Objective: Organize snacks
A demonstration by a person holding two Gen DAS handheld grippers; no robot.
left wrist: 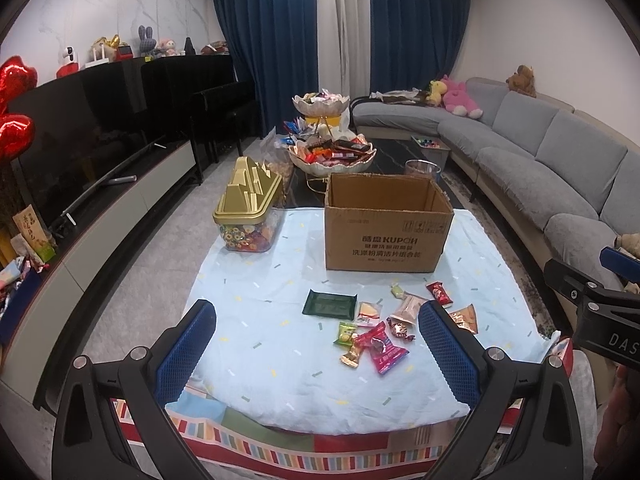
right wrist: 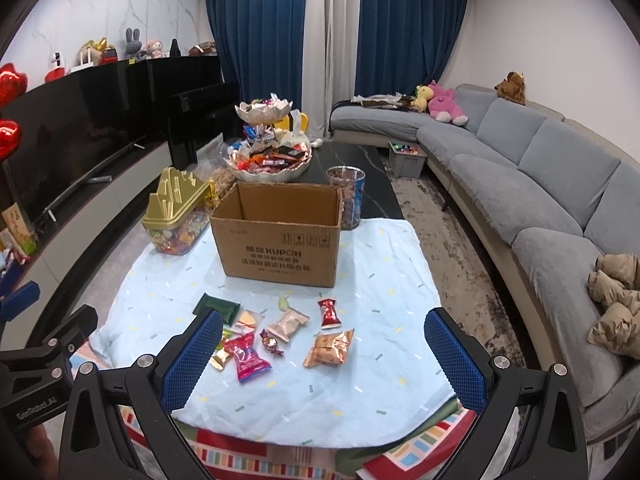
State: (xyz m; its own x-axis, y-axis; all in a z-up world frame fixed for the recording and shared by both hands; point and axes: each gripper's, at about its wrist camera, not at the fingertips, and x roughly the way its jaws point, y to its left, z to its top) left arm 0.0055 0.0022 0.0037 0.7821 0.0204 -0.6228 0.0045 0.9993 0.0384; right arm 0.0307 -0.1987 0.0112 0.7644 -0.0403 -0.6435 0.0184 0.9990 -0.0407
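Note:
Several wrapped snacks lie loose on a light blue cloth (left wrist: 280,360): a dark green packet (left wrist: 329,304), a pink packet (left wrist: 382,346), a red candy (left wrist: 439,293) and a bronze packet (right wrist: 329,348). Behind them stands an open cardboard box (left wrist: 386,228), seen also in the right wrist view as the box (right wrist: 280,240). My left gripper (left wrist: 316,344) hovers open just in front of the snacks, nothing between its blue pads. My right gripper (right wrist: 324,356) is also open, low over the same pile, holding nothing. The right gripper's body (left wrist: 600,300) shows at the left wrist view's right edge.
A clear candy tub with a gold lid (left wrist: 250,208) stands left of the box. Behind are a two-tier bowl stand of sweets (left wrist: 332,148) and a clear jar (right wrist: 347,196) on a dark table. A grey sofa (right wrist: 540,184) runs along the right, a TV cabinet (left wrist: 100,200) along the left.

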